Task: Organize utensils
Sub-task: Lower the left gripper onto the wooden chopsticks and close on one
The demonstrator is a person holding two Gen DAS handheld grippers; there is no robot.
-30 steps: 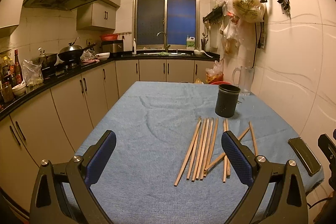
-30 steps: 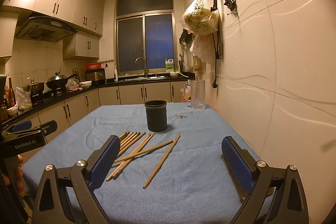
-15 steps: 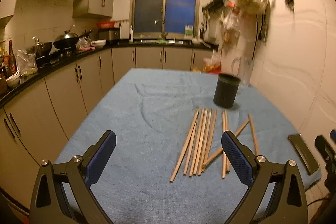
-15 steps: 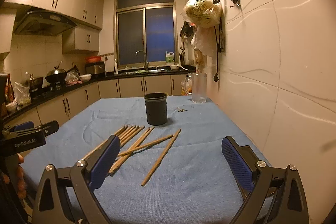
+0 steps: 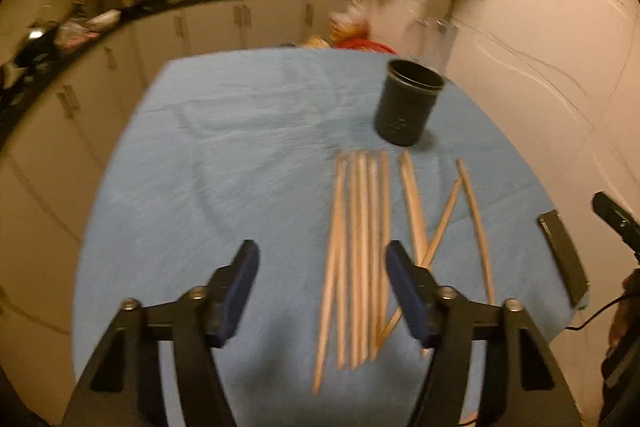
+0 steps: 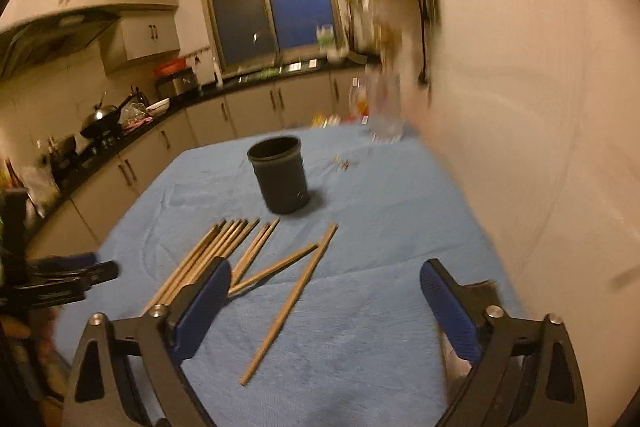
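On a table covered with a blue cloth in a warmly lit kitchen lie wooden chopsticks, about ten in all, though blur makes the count uncertain. Six lie side by side in a neat row. To their right, two more lie close together, one slants across them, and one lies alone farthest right. Beyond the chopsticks stands one dark round cup, upright and empty as far as can be seen, just past the far ends of the sticks and not touching them. One flat dark rectangular object lies near the cloth's right edge.

The left gripper hangs above the cloth at the near ends of the row. Its jaws have just been closing and now stand partly open, holding nothing; the near ends of the row show in the gap between them, but the blue pads press on none of them.

The right gripper hovers over the near right part of the table, its jaws spread wide and empty, with the lone stick on the cloth below the gap.

One clear glass pitcher stands at the table's far end by the pale right wall. Cream cabinets under a dark counter run along the left and back walls. A dark window fills the back wall, and a wok sits on the stove.
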